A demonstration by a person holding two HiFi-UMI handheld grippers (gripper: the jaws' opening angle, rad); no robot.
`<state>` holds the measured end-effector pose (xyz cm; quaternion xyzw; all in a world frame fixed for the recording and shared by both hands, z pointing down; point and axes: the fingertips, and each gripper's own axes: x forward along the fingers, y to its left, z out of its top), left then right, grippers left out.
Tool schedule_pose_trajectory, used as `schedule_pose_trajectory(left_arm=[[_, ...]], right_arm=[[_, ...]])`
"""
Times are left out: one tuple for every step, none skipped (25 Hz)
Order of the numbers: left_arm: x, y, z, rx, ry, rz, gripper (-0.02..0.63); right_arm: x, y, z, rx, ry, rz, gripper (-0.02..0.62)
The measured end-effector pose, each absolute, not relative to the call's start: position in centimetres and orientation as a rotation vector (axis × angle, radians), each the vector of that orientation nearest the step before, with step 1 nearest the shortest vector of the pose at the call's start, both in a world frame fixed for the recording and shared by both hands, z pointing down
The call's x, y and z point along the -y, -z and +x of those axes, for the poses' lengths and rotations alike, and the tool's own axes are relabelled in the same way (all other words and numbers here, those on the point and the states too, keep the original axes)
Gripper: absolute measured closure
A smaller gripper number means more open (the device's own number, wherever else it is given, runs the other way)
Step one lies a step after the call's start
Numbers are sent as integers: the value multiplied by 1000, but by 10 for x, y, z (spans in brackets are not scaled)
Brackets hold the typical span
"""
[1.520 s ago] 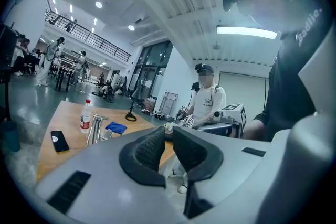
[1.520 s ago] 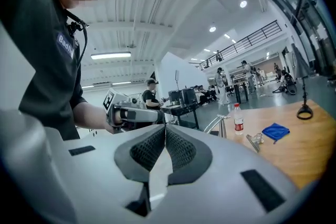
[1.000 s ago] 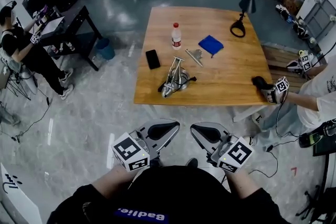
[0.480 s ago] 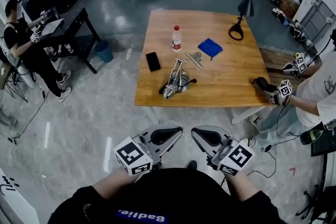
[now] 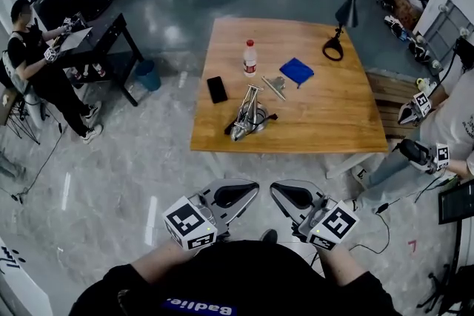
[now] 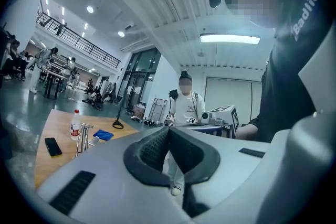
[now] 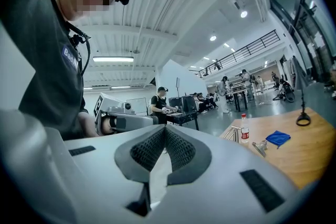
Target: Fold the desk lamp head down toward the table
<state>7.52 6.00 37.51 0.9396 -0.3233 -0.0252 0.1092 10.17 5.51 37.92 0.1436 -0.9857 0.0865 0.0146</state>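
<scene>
Big open robotics lab hall: glossy concrete floor (image 5: 141,159), wooden worktop (image 5: 326,115), black desk (image 5: 100,29) with monitors (image 5: 53,5), mezzanine railing (image 7: 247,49).

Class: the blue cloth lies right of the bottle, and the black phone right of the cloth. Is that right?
No. The head view shows the black phone left of the bottle; the blue cloth does lie right of the bottle.

Black shirt (image 5: 244,274) with white lettering; grey, black-padded left gripper (image 5: 250,187) and right gripper (image 5: 275,189).
</scene>
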Motion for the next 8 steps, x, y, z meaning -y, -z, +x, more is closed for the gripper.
schedule_pose_trajectory(left_arm=[[-61,-376,76,950,74,2763,597],[-61,-376,77,950,74,2764,597],[-62,-376,77,952,74,2765,597],[-62,-375,77,955,73,2764,597],[-62,-375,77,957,72,2764,597],[-62,-376,78,957,72,2766,597],[-63,-376,79,956,71,2768,597],[-63,-376,79,955,71,2770,597]], right_arm=[[-56,-380,102,3067,-269,445,591],[-56,-380,103,3067,-269,444,591],[-56,-380,103,3068,-268,442,591],[-57,-380,103,3069,-268,441,591],[-57,-380,104,3069,-267,441,591],[-57,-381,104,3069,-266,441,591],[-57,-381,105,3067,-265,441,592],[-58,-382,105,3066,-264,440,591]])
